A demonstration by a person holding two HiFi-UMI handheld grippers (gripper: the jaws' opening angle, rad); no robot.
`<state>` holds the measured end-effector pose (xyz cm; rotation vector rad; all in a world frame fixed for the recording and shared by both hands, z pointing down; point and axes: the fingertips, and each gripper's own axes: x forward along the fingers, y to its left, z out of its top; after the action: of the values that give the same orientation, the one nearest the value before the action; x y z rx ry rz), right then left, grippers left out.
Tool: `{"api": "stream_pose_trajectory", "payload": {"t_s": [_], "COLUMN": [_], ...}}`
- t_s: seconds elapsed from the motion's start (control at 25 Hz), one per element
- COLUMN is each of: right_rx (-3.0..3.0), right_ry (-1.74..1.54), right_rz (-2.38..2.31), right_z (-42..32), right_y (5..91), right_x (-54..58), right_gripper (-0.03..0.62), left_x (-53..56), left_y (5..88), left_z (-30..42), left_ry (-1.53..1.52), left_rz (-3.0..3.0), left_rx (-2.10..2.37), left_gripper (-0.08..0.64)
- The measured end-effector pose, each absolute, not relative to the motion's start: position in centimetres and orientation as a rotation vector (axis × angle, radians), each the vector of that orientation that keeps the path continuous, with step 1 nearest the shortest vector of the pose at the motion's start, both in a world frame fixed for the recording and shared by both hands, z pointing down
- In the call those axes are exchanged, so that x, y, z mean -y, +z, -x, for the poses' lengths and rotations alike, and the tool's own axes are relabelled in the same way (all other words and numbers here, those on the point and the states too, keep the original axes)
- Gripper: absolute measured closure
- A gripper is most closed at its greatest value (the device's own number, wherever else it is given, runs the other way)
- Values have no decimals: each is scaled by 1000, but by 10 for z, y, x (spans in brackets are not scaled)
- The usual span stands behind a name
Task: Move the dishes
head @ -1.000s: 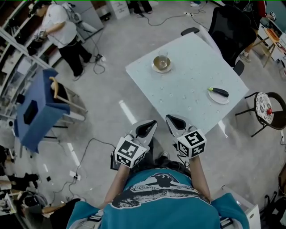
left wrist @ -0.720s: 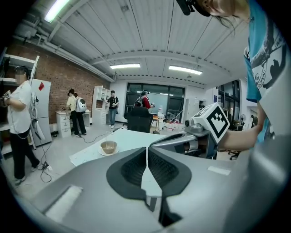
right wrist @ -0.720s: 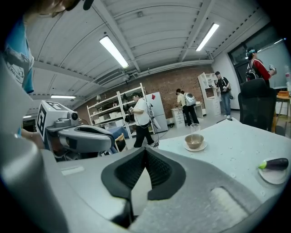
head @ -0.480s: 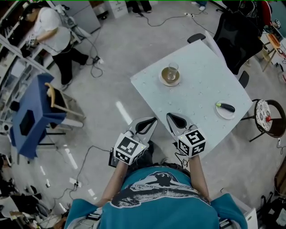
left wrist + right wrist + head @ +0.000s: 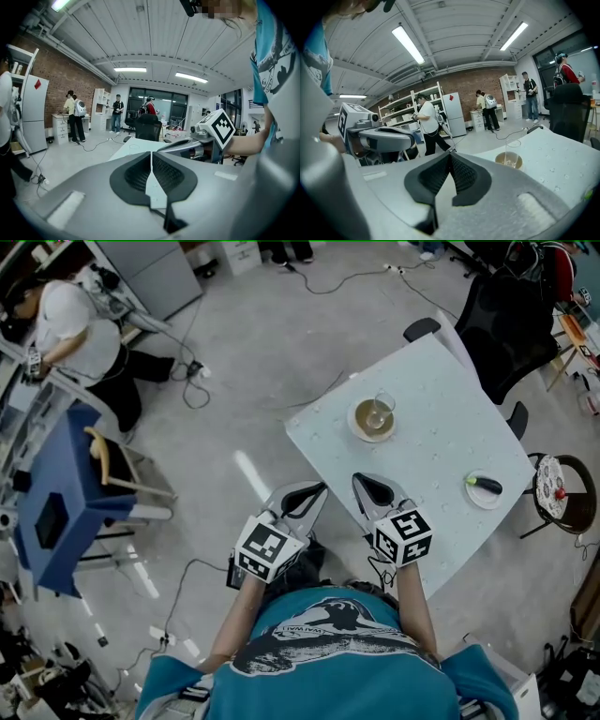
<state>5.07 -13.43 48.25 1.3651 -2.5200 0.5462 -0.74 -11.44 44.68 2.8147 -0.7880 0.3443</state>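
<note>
Closing on the table [image 5: 422,437] is what has changed over the last second: in the head view it has slid down and to the right, so its near edge, which sat clear above your grippers, now runs under the tip of the right one. Both grippers have kept their place at lower centre. That reads as the walk-up nearly finished and the handling not yet begun, with no dish touched so far.

Your left gripper [image 5: 314,491] has its fingers pressed together with nothing between them; its own view shows the two dark pads meeting along a single seam. Your right gripper [image 5: 362,486] is the same, pads shut tip to tip and empty.

Two dishes wait. The brown saucer [image 5: 363,427], with a clear glass [image 5: 379,411] standing on it, sits toward the table's upper-left side, above your right gripper in the frame and well apart from it. In the right gripper view the saucer [image 5: 499,161] lies to the right of the closed tips, not in line with them. The small white plate [image 5: 478,498], carrying a green-and-dark item [image 5: 484,485] too small to identify, lies near the table's right edge, far to the right of both grippers.

You will likely need to spread a pair of fingers before reaching, and the glass on the saucer looks liable to tip if that dish is lifted unevenly.
</note>
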Motion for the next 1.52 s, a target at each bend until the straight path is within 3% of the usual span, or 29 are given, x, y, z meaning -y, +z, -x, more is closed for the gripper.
{"api": "stream_pose_trajectory", "payload": {"t_s": [0.6, 1.16, 1.52], "right_rx": [2304, 2153, 2091], "right_ry": [499, 285, 406], "right_rz": [-1616, -1484, -1378], "right_z": [-91, -158, -182], "right_y": [489, 485, 538], "right_x": [190, 251, 295], "right_gripper": [585, 384, 283], "left_x": [163, 161, 179], "left_y": [447, 455, 447], "left_z": [33, 30, 30], "left_ry": [289, 275, 250], "left_rz": [-2846, -2822, -2762], "left_rx": [684, 724, 895], "left_gripper": [537, 537, 537]}}
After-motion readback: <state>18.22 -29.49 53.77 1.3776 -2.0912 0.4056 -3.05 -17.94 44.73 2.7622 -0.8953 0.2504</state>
